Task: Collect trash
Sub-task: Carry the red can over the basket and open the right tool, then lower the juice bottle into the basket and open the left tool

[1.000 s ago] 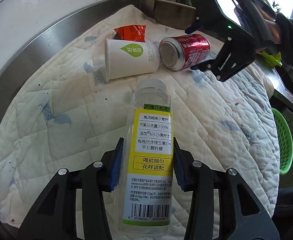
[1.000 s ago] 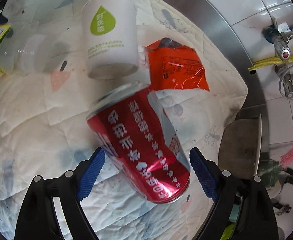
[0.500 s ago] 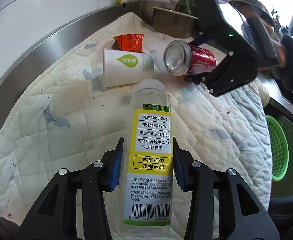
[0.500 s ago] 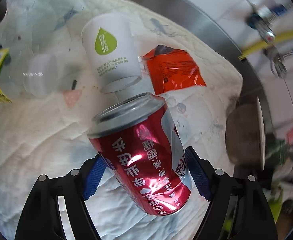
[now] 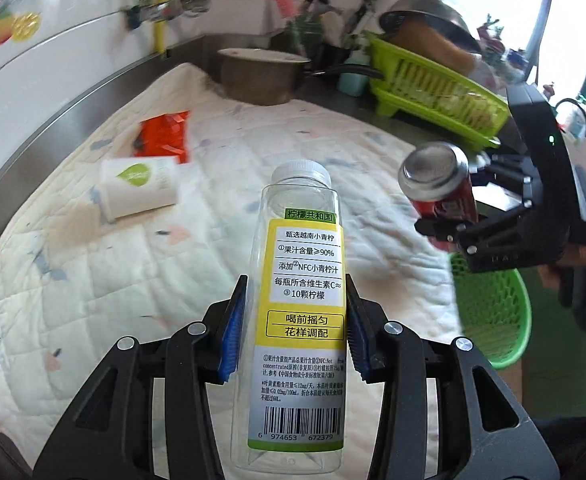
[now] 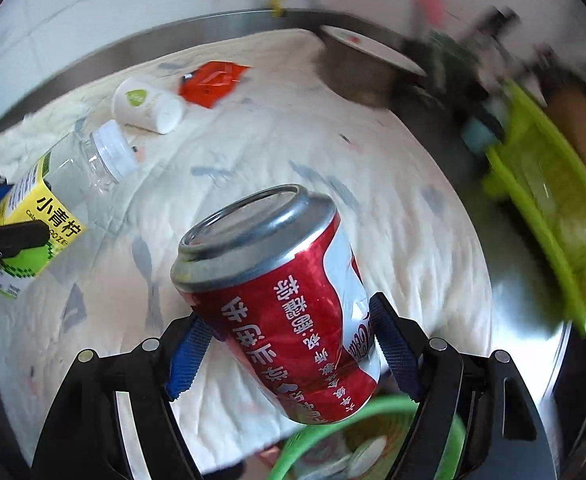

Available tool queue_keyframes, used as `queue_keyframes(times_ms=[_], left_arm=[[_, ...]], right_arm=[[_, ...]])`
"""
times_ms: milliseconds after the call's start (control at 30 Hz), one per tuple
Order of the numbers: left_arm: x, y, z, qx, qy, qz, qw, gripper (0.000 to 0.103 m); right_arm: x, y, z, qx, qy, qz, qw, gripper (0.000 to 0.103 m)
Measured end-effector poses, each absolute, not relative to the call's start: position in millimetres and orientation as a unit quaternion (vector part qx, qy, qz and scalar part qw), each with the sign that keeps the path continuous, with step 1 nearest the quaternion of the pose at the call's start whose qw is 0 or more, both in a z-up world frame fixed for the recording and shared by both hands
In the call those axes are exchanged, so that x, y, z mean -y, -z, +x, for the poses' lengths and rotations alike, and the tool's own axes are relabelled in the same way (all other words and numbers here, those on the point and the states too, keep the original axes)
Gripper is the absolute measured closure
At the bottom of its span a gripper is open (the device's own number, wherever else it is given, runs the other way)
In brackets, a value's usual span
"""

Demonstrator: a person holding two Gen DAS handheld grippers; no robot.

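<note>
a pot [image 5: 259,80] sits beside a lime dish rack [image 5: 433,92] behind the quilted cloth [image 5: 93,280].

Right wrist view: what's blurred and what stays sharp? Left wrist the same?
Right wrist: red can in the right gripper is sharp; green rack and wall smear. Left wrist: bottle label crisp; paper cup, orange wrapper and taps smear.

The basket [image 6: 357,432] at 6 o'clock is cut by the edge, half behind the can [image 6: 285,308]. Wall taps [image 5: 165,8] at 11 o'clock blur; rack [image 6: 549,216] smears at 3 o'clock.
</note>
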State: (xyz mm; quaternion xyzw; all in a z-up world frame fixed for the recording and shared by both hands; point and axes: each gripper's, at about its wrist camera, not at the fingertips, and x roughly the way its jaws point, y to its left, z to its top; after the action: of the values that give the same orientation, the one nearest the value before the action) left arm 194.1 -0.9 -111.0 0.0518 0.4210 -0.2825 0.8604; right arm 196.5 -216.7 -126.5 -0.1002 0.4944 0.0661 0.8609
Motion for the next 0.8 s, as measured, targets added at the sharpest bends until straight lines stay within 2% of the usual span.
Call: queue_keyframes(times_ms=[433, 800], left_arm=[[143, 101, 108, -0.411, 0.389, 0.077, 0.82, 0.06], [227, 115, 74, -0.423, 0.423, 0.109, 0.794, 0.06]], right_arm=[[374, 170, 56, -0.543, 0.102, 0.042, 0.833, 0.029], [417, 190, 4, -0.53, 0.116, 0.122, 0.831, 0.023]])
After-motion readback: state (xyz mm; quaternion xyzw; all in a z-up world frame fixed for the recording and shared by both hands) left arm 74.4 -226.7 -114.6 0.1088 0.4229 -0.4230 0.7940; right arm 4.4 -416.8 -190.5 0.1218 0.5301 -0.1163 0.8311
